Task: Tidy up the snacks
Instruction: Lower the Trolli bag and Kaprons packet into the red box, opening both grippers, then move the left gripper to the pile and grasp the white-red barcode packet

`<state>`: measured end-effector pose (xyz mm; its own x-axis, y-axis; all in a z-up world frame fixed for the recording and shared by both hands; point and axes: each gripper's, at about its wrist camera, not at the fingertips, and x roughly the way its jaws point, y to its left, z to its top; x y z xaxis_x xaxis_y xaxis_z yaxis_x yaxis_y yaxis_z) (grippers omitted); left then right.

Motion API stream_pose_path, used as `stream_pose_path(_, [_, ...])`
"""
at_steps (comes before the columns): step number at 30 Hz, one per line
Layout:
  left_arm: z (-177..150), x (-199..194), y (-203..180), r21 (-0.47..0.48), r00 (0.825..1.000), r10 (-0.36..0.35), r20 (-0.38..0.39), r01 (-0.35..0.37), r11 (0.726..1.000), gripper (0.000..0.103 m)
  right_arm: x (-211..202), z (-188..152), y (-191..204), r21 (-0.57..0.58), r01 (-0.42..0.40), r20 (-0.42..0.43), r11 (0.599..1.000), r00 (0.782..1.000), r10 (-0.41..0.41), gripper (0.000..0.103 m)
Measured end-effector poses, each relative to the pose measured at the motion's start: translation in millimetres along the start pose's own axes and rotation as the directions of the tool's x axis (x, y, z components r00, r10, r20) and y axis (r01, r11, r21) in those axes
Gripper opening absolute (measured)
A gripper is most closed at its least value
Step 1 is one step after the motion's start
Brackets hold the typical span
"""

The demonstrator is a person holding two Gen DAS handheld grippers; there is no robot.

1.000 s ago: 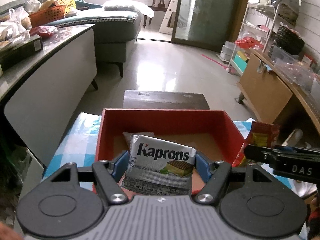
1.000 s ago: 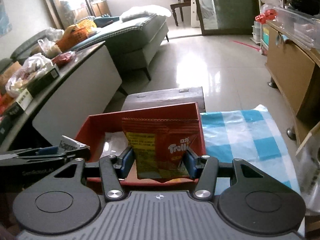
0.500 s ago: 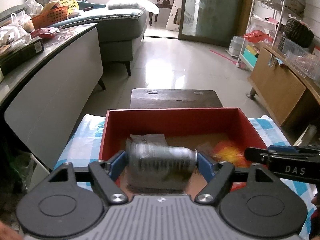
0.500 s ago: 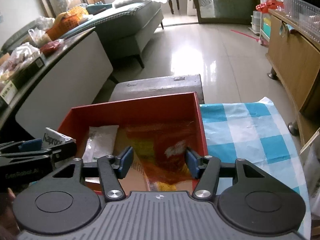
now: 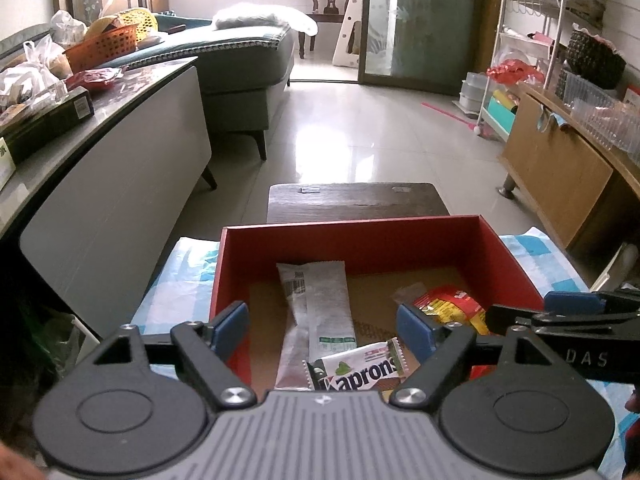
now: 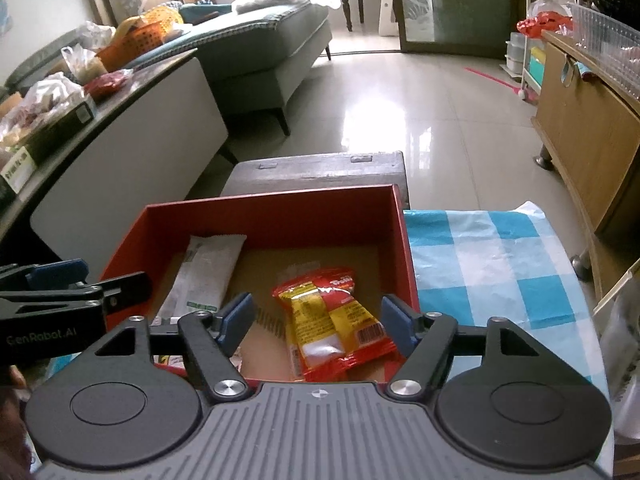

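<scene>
Snacks lie loose in the red box (image 5: 360, 240): the wafer pack (image 5: 358, 368) just below the spread left tongs (image 5: 324, 330), the gummy bag (image 6: 334, 320) between the spread, empty right tongs (image 6: 316, 322). Both tongs hover low over the box; I reckon a careless pull back could clip its near wall and drag it along the checked cloth (image 6: 488, 248).

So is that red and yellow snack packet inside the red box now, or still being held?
Inside. The packet lies flat on the red box's cardboard floor, touching neither blue finger of the open right gripper.
</scene>
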<state>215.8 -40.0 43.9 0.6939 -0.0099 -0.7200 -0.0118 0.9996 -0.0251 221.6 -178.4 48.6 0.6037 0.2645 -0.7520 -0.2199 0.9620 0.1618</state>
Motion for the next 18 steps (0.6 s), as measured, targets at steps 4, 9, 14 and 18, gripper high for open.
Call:
stream_pose_path(4, [0, -1, 0, 0.003, 1.0, 0.004, 0.002, -0.004, 1.0, 0.076, 0, -2, 4, -0.015, -0.003, -0.005, 1.0, 1.0, 0.003, 0.079])
stream_pose_path(9, [-3, -4, -1, 0.021, 1.0, 0.02, 0.011, -0.02, 1.0, 0.077, 0, -4, 10, -0.032, -0.011, -0.013, 0.999, 1.0, 0.01, 0.08])
stream_pose_path(14, [-6, -9, 3, 0.025, 0.999, 0.029, 0.016, -0.029, 0.999, 0.077, -1, -6, 16, -0.047, -0.014, -0.017, 0.999, 1.0, 0.013, 0.081])
stream_pose_path(18, [-8, -12, 5, 0.029, 0.999, 0.034, 0.02, -0.035, 0.999, 0.077, -3, -7, 21, -0.061, -0.012, -0.018, 0.998, 1.0, 0.011, 0.081])
